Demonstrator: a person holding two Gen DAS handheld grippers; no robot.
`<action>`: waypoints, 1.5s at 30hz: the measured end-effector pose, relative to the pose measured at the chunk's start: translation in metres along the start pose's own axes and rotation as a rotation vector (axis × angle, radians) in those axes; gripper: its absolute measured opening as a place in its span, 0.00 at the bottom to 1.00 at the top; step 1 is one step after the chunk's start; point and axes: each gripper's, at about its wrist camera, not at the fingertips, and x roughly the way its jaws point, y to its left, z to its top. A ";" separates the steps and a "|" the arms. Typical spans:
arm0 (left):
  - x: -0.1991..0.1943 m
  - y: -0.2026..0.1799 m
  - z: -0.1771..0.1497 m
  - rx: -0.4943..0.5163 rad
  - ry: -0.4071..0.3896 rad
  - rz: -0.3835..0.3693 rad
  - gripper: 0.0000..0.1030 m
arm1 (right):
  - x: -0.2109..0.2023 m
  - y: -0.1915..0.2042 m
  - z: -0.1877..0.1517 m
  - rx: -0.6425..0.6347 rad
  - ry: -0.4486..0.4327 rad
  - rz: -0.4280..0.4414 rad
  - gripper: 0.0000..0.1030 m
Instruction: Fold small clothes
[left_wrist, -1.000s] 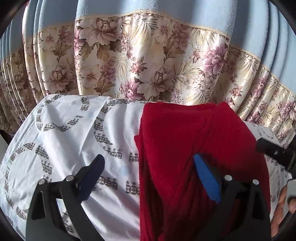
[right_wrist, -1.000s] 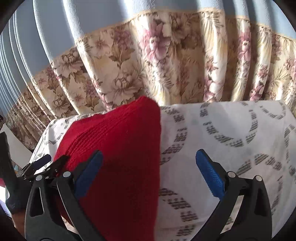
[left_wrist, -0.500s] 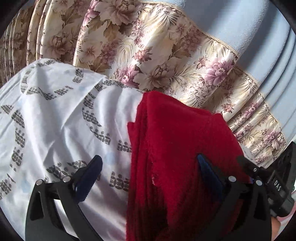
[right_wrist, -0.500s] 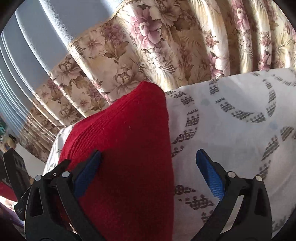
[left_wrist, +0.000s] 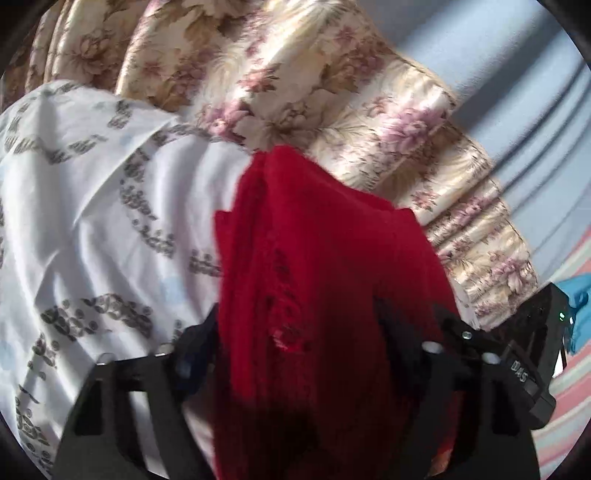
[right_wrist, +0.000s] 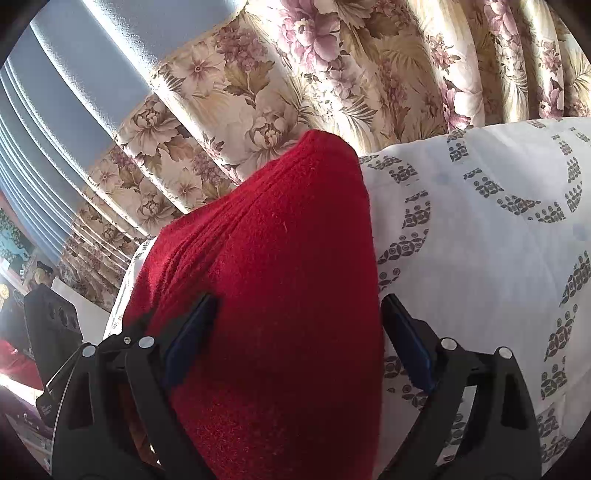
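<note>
A folded red knit garment (left_wrist: 325, 266) lies on a white sheet with grey patterns (left_wrist: 92, 206). In the left wrist view my left gripper (left_wrist: 291, 332) straddles the garment's left layered edge, jaws partly closed around the bunched cloth, which hides the pads. In the right wrist view the same garment (right_wrist: 273, 280) fills the middle, its right folded edge next to the sheet (right_wrist: 480, 229). My right gripper (right_wrist: 295, 339) has narrowed around the garment's right part, blue pads at each side of the cloth.
A floral curtain (right_wrist: 332, 74) with a blue upper part hangs right behind the surface. The other gripper's black body (left_wrist: 532, 354) shows at the right of the left wrist view. A striped cloth and something blue (left_wrist: 576, 317) lie at far right.
Both grippers have moved in over the red garment and narrowed their jaws around it. Both views have tilted, and the garment's edges have bunched up between the fingers.
</note>
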 end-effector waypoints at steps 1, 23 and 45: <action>-0.001 -0.003 0.000 0.019 -0.007 0.007 0.69 | 0.000 0.000 0.000 0.000 0.000 0.002 0.87; -0.023 -0.043 -0.001 0.127 -0.111 0.122 0.39 | -0.019 0.023 -0.004 -0.152 -0.088 -0.032 0.51; -0.054 -0.141 -0.009 0.261 -0.186 0.099 0.38 | -0.108 0.019 0.015 -0.221 -0.193 -0.040 0.50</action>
